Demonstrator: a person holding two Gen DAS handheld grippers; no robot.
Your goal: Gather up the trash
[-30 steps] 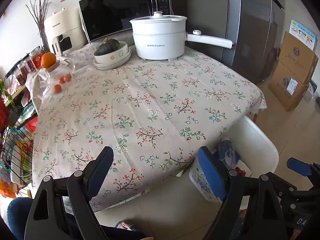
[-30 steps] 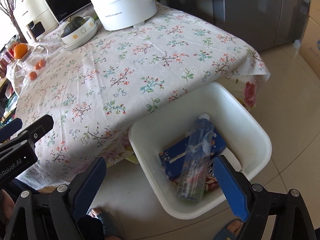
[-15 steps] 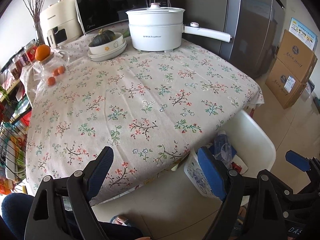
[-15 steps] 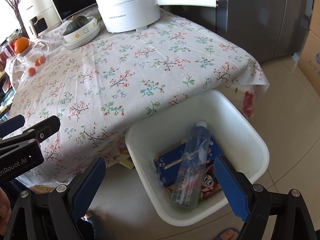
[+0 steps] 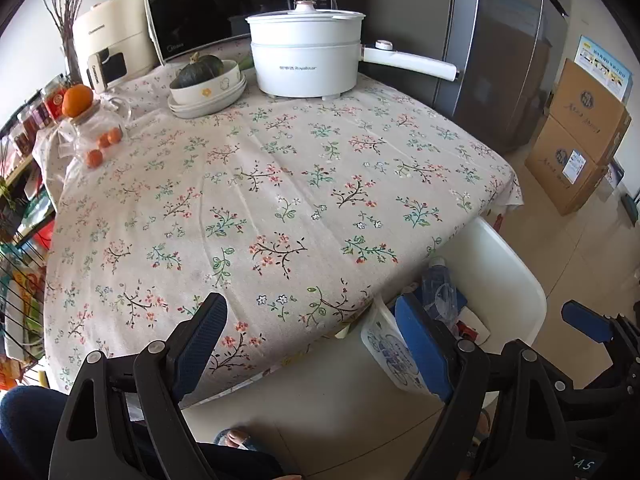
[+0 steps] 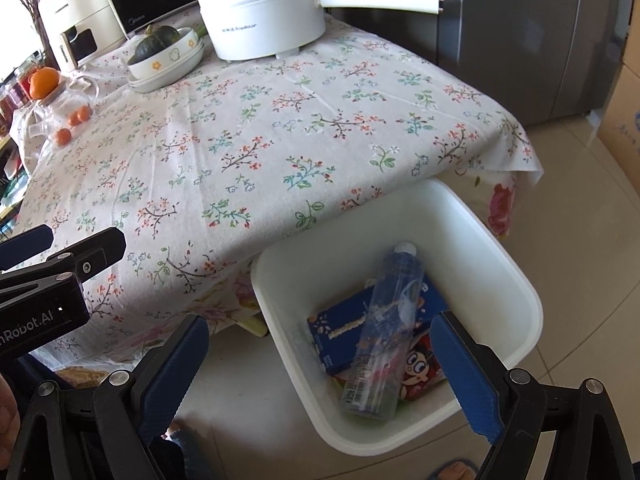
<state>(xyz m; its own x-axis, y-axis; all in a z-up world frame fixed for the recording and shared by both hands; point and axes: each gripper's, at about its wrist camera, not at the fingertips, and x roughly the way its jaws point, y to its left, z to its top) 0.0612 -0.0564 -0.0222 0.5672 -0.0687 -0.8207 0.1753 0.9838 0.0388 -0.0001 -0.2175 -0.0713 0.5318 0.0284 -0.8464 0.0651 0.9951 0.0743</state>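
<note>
A white bin (image 6: pixel 520 288) stands on the floor beside the corner of the table. Inside it lie a clear plastic bottle (image 6: pixel 384 332), a blue box (image 6: pixel 340 324) and a red cartoon packet (image 6: pixel 416 372). My right gripper (image 6: pixel 318 320) hangs above the bin's near side, open and holding nothing. My left gripper (image 5: pixel 312 320) hovers over the table's front edge, open and empty too. In the left wrist view the bin (image 5: pixel 508 280) is at the lower right, with the bottle (image 5: pixel 438 288) showing past one finger. No loose trash shows on the floral tablecloth (image 5: pixel 280 184).
At the table's far side stand a white electric pot (image 5: pixel 304 56), a bowl with a pumpkin (image 5: pixel 204 80) and a glass jar topped by an orange (image 5: pixel 80 100). A grey fridge (image 5: pixel 500 40) and cardboard boxes (image 5: pixel 580 132) stand to the right. A person's knee (image 5: pixel 24 420) is below.
The right gripper has tilted slightly, so the bin sits a little higher in its view. Both grippers remain open and empty, and the trash in the bin has not moved.
</note>
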